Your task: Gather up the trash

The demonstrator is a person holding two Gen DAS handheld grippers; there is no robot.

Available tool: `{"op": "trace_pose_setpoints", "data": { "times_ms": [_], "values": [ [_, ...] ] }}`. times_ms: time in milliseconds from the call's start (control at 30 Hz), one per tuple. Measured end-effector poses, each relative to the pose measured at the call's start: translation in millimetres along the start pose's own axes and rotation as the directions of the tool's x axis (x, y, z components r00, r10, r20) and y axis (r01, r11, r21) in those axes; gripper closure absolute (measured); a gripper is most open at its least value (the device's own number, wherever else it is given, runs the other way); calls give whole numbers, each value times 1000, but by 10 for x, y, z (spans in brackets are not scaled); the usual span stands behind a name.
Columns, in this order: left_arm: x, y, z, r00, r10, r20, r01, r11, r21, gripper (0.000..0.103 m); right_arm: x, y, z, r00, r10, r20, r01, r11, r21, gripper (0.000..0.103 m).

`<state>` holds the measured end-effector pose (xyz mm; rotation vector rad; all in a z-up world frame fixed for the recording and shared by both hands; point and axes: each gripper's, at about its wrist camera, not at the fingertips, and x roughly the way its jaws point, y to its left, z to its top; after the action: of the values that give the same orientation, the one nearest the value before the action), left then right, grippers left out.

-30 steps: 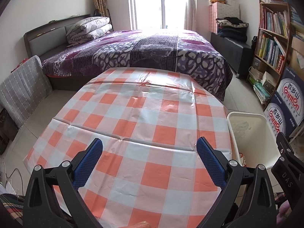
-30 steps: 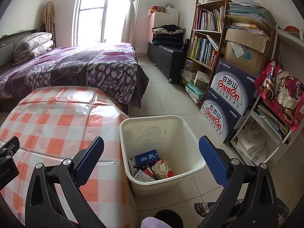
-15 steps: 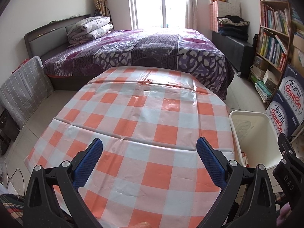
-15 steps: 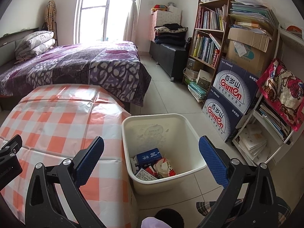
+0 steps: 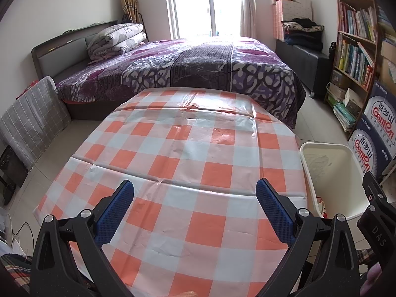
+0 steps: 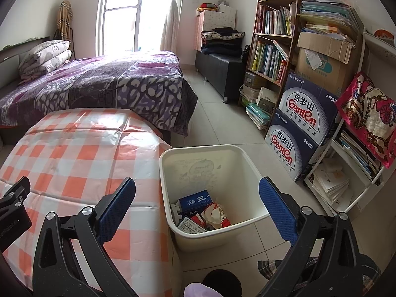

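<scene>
Below and just ahead of the right gripper (image 6: 197,195), fingers spread wide and holding nothing, stands the cream trash bin (image 6: 250,168), close beside the right edge of the checked table (image 6: 74,153). Down in its bottom lies the collected trash (image 6: 201,210): 1 blue carton among crumpled wrappers. Over the tabletop hangs the left gripper (image 5: 195,198), likewise wide and empty, with the bin off to its right. No loose trash visible on the cloth; judged nearly or fully done, right arm nearer the bin.

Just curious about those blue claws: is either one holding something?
No. The left gripper and right gripper are both open and empty; trash lies in the bin.
</scene>
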<state>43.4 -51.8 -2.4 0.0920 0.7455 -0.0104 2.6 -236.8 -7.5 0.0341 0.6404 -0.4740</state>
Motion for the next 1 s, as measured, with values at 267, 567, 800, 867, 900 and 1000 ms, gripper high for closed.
{"op": "trace_pose_setpoints", "data": {
  "times_ms": [267,567,800,867,900,1000],
  "values": [
    [-4,-35,-10,1000,5,17,-5,1000,29,7,16,5,-21,1000,4,-6,-4,1000,2,7],
    [-19,-72,-20,1000,-19,24,18,999,43,9,45,2,-68,1000,11,-23,-11,1000,18,7],
    [-13,-93,-30,999,-34,29,33,998,47,16,42,-2,-53,1000,13,-20,-13,1000,12,7],
    [-9,-93,-34,999,-36,26,35,998,42,16,42,0,-54,1000,13,-21,-13,1000,12,7],
    [-7,-95,-35,999,-38,23,37,998,42,16,42,-1,-52,1000,12,-22,-12,1000,12,7],
    [-1,-104,-33,999,-32,19,31,999,44,16,38,3,-54,1000,13,-21,-12,1000,13,7]
  ]
}}
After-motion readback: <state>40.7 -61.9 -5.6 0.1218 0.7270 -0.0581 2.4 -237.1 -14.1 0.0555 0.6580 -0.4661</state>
